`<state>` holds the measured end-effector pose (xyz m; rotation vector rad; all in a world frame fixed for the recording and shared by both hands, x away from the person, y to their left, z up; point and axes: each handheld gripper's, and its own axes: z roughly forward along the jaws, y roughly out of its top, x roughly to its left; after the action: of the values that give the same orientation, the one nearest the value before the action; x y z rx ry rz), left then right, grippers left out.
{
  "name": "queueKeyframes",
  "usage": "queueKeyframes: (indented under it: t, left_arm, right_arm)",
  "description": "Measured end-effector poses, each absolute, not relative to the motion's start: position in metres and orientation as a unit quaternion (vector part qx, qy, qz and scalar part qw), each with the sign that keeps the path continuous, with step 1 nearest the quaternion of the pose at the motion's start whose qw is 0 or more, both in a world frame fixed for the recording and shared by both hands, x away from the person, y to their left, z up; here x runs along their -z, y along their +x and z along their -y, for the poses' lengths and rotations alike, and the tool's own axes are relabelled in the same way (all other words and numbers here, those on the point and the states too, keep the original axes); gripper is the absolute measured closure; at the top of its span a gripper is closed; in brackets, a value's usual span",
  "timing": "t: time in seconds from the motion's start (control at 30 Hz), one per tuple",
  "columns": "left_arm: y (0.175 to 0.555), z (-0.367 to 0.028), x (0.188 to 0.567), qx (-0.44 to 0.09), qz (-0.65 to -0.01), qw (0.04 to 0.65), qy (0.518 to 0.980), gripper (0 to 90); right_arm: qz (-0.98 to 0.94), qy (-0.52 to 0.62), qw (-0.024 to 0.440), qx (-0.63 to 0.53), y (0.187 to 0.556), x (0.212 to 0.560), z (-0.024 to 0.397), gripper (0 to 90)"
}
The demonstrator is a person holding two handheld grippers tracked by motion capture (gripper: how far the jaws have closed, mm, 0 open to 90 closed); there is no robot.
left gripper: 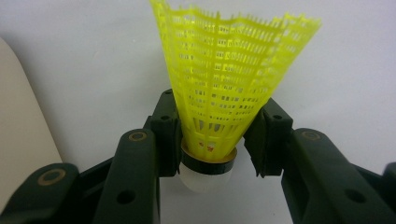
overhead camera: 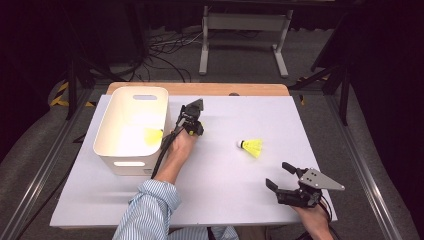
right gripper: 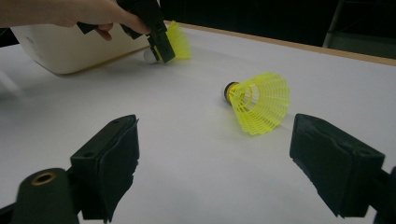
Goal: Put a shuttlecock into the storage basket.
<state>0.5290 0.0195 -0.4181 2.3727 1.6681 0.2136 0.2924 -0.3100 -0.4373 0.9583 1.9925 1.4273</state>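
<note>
A: Where are the shuttlecocks?

B: One sits in the left gripper, jaws closed lightly at its skirt base above the cork, beside the white bin at centre left. The free shuttlecock lies at centre right, ahead of the right gripper, whose jaws gape wide and empty.

A: Handling?

B: Probably featherlight; the mesh skirt crushes, so grip near the cork. The bin's contents are hard to make out.

Two yellow shuttlecocks — one gripper-held beside the bin, one lying mid-table.
</note>
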Motion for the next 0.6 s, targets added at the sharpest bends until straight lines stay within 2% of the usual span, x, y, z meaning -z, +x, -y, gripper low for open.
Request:
queueKeyframes:
  t: [0.6]
  left_arm:
    - [0.5235, -0.0163, 0.4097, -0.064, -0.557, 0.134, 0.817, 62.6]
  right_arm:
    - [-0.733, 0.352, 0.252, -0.525, 0.2925, 0.4372, 0.3098, 16.4]
